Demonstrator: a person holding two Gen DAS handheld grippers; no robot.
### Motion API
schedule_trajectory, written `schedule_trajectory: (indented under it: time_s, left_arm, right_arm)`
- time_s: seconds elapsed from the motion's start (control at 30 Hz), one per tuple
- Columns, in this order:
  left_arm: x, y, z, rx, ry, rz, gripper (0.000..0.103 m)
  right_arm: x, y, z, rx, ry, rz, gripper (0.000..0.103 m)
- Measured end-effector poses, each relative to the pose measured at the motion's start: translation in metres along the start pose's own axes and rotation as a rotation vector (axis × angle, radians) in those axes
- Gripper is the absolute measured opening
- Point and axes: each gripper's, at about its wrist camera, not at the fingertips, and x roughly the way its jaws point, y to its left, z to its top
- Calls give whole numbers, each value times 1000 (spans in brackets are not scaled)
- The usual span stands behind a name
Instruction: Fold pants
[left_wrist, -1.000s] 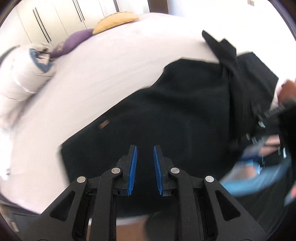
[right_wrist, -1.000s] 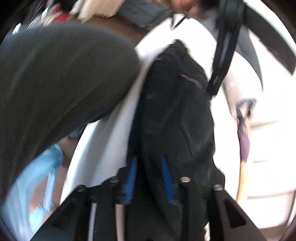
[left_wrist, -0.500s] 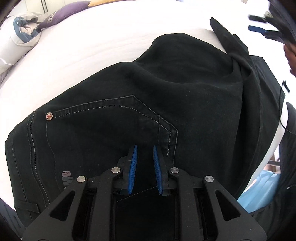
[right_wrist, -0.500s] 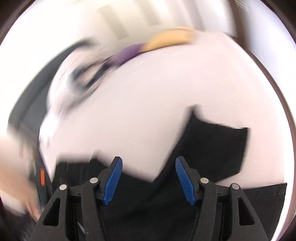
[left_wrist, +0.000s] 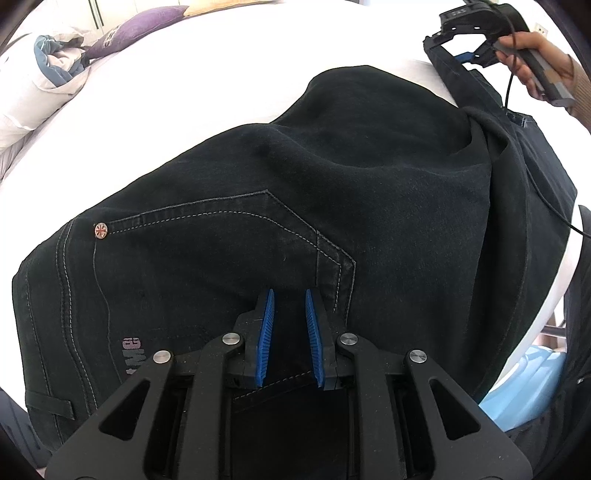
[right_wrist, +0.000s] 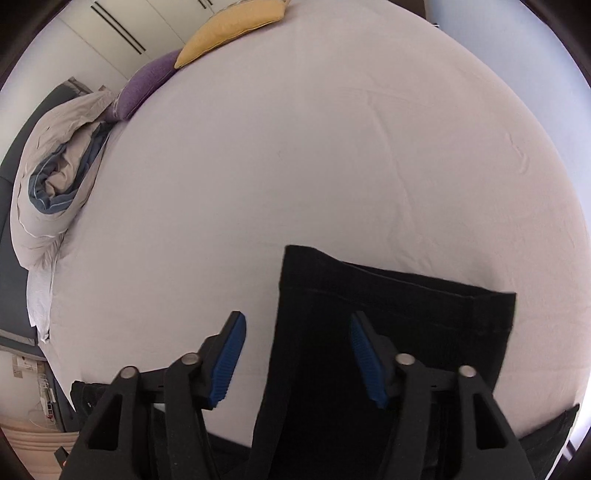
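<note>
Black denim pants (left_wrist: 332, 192) lie on a white bed (left_wrist: 207, 74), seat side up, with a stitched back pocket and a small rivet. My left gripper (left_wrist: 288, 299) hovers just above the pocket area with its blue pads a narrow gap apart, holding nothing. My right gripper (right_wrist: 297, 325) is open wide over the leg cuffs (right_wrist: 399, 306), empty. It also shows in the left wrist view (left_wrist: 467, 55) at the far leg end, held by a hand.
A crumpled duvet (right_wrist: 51, 184), a purple pillow (right_wrist: 147, 85) and a yellow pillow (right_wrist: 229, 26) lie at the bed's far left side. A blue object (left_wrist: 524, 380) sits below the bed edge at right. White wardrobe doors stand behind.
My right gripper let go of the pants and swung out over the leg cuffs, now open. My left gripper moved in low over the back pocket.
</note>
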Motion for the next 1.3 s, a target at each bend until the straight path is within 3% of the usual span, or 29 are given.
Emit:
schedule_trajectory:
  time_s: [0.03, 0.2, 0.33, 0.47, 0.6, 0.77, 0.87, 1.0, 1.3]
  left_arm:
    - [-2, 1, 1, -1, 0, 0, 17]
    - [-1, -2, 0, -1, -3, 4, 17]
    - [-3, -2, 0, 6, 2, 6, 17]
    - [-3, -4, 2, 12, 8, 10, 17]
    - [-3, -5, 5, 24, 24, 15, 17]
    - [-1, -10, 11, 36, 48, 34, 17]
    - [-1, -13, 14, 34, 63, 44, 17]
    - [0, -17, 20, 31, 84, 55, 17]
    - [3, -33, 31, 55, 111, 121, 17]
  right_arm:
    - [2, 3, 1, -17, 12, -1, 5]
    - [-29, 12, -12, -78, -58, -10, 5]
    - [-86, -15, -25, -9, -173, 60, 4]
    - [-142, -68, -72, 99, -287, 98, 4]
    - [-176, -126, -148, 205, -341, 110, 4]
    - [-178, -166, -224, 335, -369, 125, 4]
    - [-165, -184, -252, 438, -357, 155, 4]
    - [-152, -213, -276, 548, -330, 201, 4]
    - [-147, -227, -313, 623, -315, 246, 4]
